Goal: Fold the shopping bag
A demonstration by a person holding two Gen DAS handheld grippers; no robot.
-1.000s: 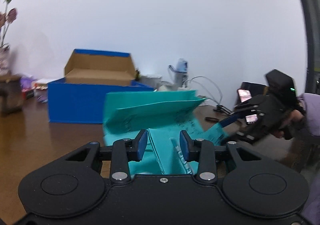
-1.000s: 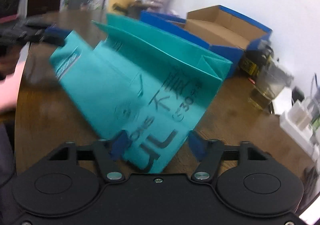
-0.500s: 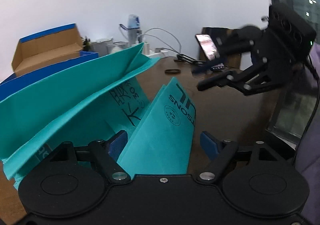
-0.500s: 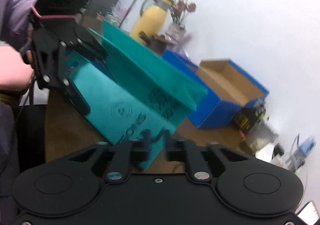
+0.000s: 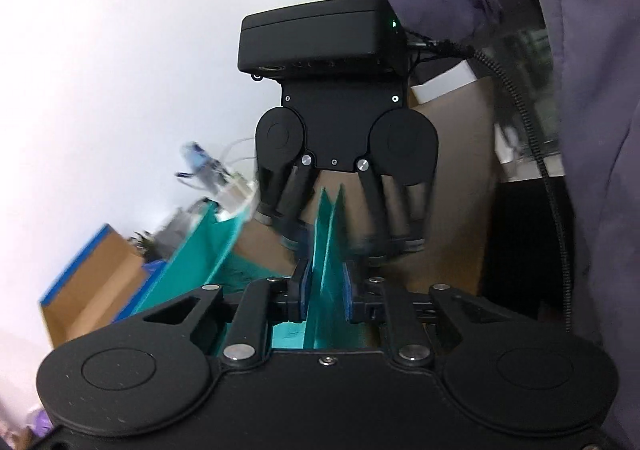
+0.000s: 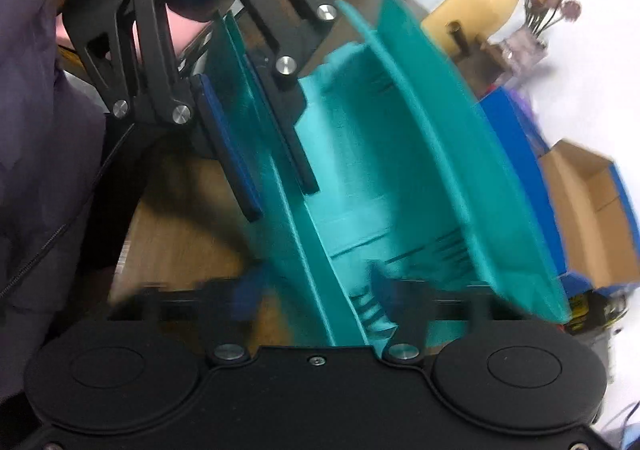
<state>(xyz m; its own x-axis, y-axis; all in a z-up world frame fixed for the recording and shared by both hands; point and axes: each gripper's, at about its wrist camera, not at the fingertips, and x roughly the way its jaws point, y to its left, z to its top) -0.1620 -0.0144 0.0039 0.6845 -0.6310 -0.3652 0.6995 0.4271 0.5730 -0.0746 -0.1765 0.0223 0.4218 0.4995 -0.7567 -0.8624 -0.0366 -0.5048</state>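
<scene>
We held the teal shopping bag [image 5: 326, 270] upright, its doubled wall standing as two thin edges between our left gripper [image 5: 325, 290] pads, which sat close on it. Facing it, our right gripper [image 6: 316, 294] straddled the same wall with fingers spread wide, while the far side [image 6: 460, 153] bowed open beyond.

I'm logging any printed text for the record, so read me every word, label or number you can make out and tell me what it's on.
Nothing reads clearly now.
Teal shopping bag: dark printed marks near the right gripper, too blurred to read.
Yellow-and-black item by the blue box: print too small to read.
Left gripper: no lettering visible.
</scene>
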